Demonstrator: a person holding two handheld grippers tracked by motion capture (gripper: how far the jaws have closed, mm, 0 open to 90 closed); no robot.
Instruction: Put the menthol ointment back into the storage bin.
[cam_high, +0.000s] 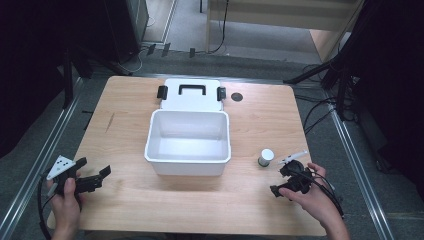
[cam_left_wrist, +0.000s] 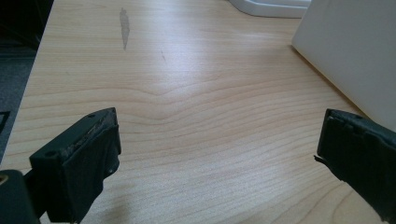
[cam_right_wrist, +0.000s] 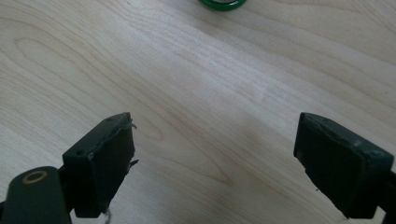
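An open white box (cam_high: 187, 142) stands in the middle of the wooden table (cam_high: 125, 200), and its side wall (cam_left_wrist: 355, 51) is seen in the left gripper view. Its lid (cam_high: 192, 102), with a black handle and two black latches, lies flat behind it. A small jar (cam_high: 266, 157) with a white cap stands right of the box; its green base (cam_right_wrist: 223, 3) sits at the top edge of the right gripper view. My left gripper (cam_high: 92, 168) (cam_left_wrist: 217, 140) is open over bare wood at the near left. My right gripper (cam_high: 280, 179) (cam_right_wrist: 215, 140) is open just short of the jar, holding nothing.
A round black grommet (cam_high: 237, 97) sits in the tabletop near the far edge, right of the lid. A dark streak (cam_left_wrist: 124, 28) marks the wood on the left side. Metal rails (cam_high: 45, 155) and cables run along the floor on both sides of the table.
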